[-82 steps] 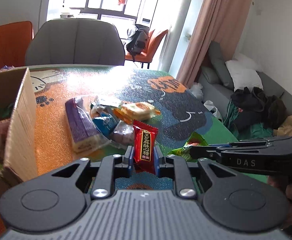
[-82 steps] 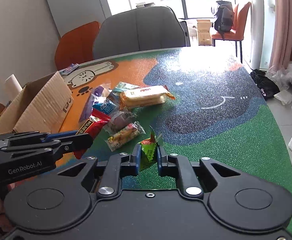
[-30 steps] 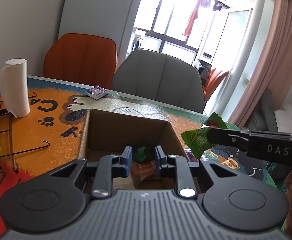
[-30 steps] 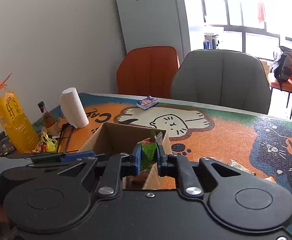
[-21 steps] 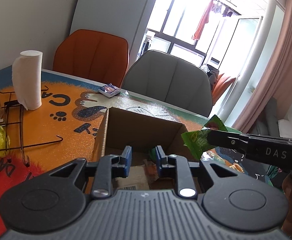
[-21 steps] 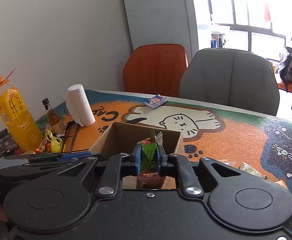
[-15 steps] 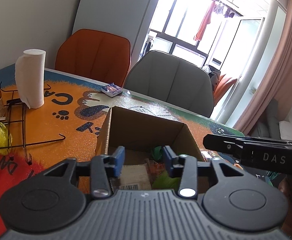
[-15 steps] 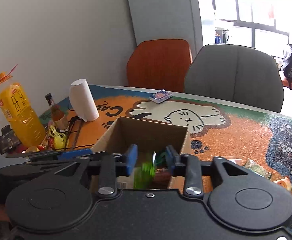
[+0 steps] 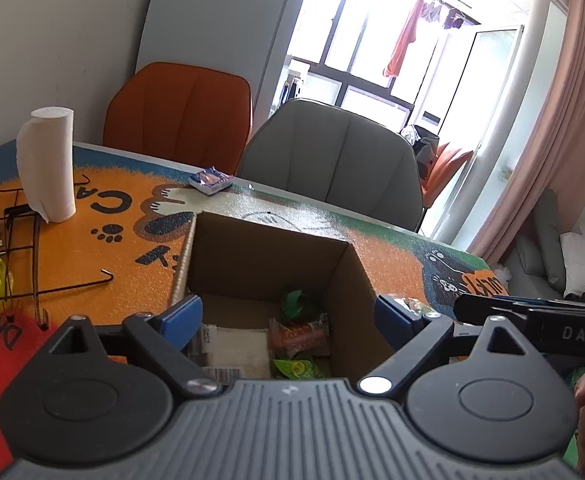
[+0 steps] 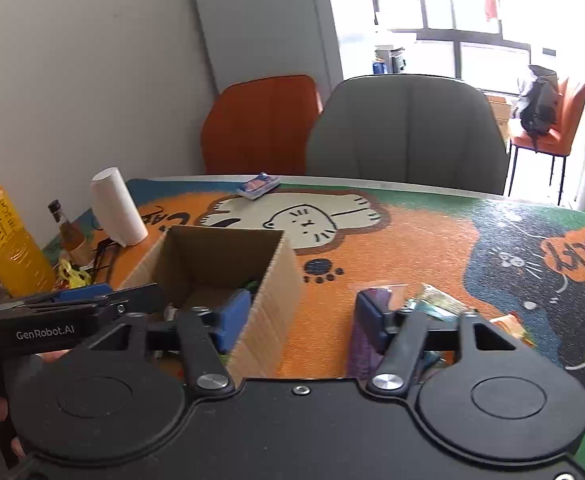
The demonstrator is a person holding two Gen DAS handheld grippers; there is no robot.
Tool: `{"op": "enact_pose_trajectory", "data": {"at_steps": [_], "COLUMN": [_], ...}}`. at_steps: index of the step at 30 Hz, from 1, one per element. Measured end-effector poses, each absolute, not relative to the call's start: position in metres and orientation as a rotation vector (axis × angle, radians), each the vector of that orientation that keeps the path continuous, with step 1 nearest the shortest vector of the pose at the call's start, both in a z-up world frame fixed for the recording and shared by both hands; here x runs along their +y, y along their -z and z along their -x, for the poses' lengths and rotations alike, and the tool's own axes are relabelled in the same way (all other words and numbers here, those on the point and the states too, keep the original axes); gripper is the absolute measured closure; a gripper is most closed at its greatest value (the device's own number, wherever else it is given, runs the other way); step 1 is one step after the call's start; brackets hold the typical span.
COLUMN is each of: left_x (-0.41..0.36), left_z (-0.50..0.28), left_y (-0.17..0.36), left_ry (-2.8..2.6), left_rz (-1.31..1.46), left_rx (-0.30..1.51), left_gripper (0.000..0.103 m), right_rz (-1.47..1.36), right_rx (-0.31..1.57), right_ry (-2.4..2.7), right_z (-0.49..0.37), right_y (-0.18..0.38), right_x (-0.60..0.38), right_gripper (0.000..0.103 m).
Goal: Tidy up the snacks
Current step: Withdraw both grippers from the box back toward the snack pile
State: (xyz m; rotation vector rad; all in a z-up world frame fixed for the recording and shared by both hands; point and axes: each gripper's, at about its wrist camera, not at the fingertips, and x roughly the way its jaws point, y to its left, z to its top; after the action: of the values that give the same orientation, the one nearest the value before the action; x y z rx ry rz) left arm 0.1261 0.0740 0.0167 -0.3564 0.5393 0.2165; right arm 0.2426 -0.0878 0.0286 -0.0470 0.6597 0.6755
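Left claw (image 9: 288,316) spread wide, empty, above cardboard box (image 9: 268,248) on bench (image 9: 112,216). Right claw (image 10: 300,316) spread too, straddling box's right wall. Box open-topped, brown, holding green packet (image 9: 296,368), orange wrapper (image 9: 298,334). Purple snack (image 10: 358,344) lies beside box. Half second earlier right claw just dropped green packet; now both wider.

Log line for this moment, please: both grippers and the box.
left gripper: open, empty, over cardboard box | right gripper: open, empty, at box's right wall | box: snack packets inside | more snacks on table
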Motion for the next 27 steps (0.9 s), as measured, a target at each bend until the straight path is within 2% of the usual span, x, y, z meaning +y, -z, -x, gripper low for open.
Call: {"op": "enact_pose_trajectory", "data": {"at_steps": [7, 9, 27], "left_x": [0.057, 0.053, -0.005], "left_z": [-0.129, -0.13, -0.142], "left_y": [-0.02, -0.02, -0.02], "left_ry": [-0.191, -0.177, -0.031], "left_rz": [0.356, 0.362, 0.317], "left_rx": [0.538, 0.541, 0.582], "left_gripper": [0.005, 0.0, 0.0], "right_rz": [-0.008, -0.019, -0.048], "right_rx": [0.654, 0.65, 0.661], "right_ry": [-0.632, -0.619, -0.557], "right_z": [-0.244, -0.243, -0.234], "right_y": [-0.027, -0.026, -0.021], "right_x": [-0.119, -0.127, -0.187], "right_gripper": [0.006, 0.001, 0.0]}}
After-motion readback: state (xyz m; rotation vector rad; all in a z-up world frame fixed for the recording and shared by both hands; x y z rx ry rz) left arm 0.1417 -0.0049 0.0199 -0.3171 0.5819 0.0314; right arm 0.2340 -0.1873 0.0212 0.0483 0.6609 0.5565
